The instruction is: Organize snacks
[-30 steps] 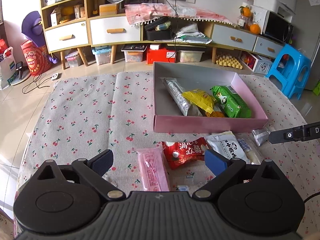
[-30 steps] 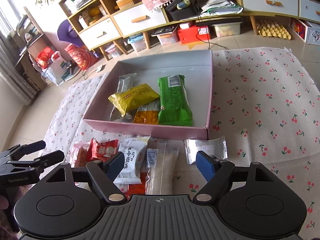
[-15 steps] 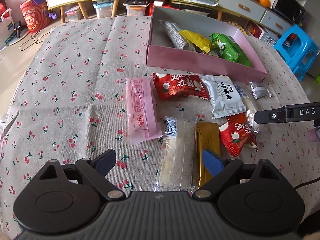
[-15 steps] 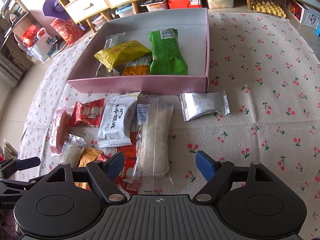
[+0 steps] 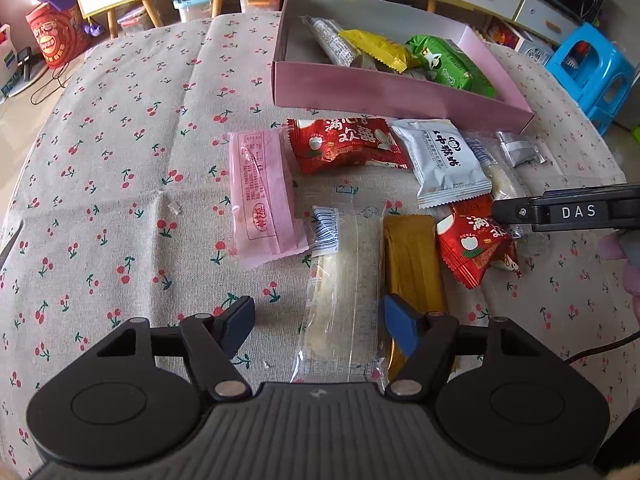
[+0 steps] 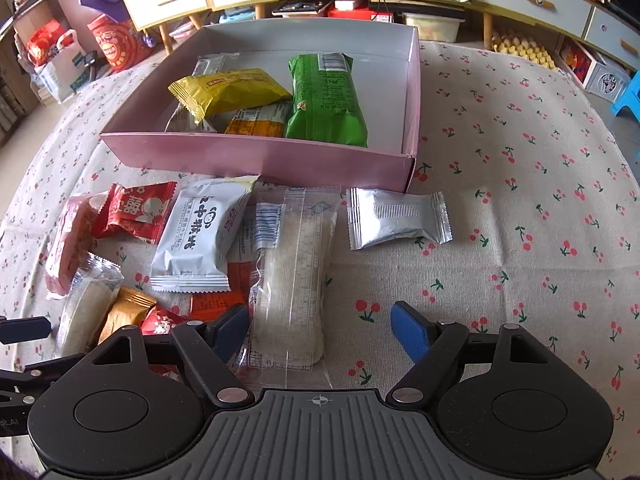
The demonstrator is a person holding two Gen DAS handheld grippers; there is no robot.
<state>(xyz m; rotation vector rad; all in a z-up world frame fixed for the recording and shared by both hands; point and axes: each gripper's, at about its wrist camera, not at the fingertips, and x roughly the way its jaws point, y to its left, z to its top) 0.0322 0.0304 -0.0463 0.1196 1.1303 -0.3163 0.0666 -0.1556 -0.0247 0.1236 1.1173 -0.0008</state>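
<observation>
Snacks lie scattered on the cherry-print bench cloth point(image 5: 120, 128), near side of the pink box point(image 5: 384, 96), which already holds a yellow, a green and other packets. Left gripper point(image 5: 318, 320) hangs over a clear-wrapped pale rice bar point(image 5: 344, 280); its jaws have just been closing, now half apart, bar between them, pads not yet pressing. To its right, touching, a gold packet point(image 5: 414, 264); left of it, a pink packet point(image 5: 262, 192).

Right gripper point(image 6: 320, 330) hovers, jaws wide apart, over a second clear-wrapped bar point(image 6: 290, 280); nothing clamped. A silver packet point(image 6: 400, 220) lies just right of that bar.

Handling, as judged: bars light, film slick and crinkly, contents likely brittle. Take each across the middle of the bar itself, not the loose end seals; squeeze gently, or it may crack or slide out.
</observation>
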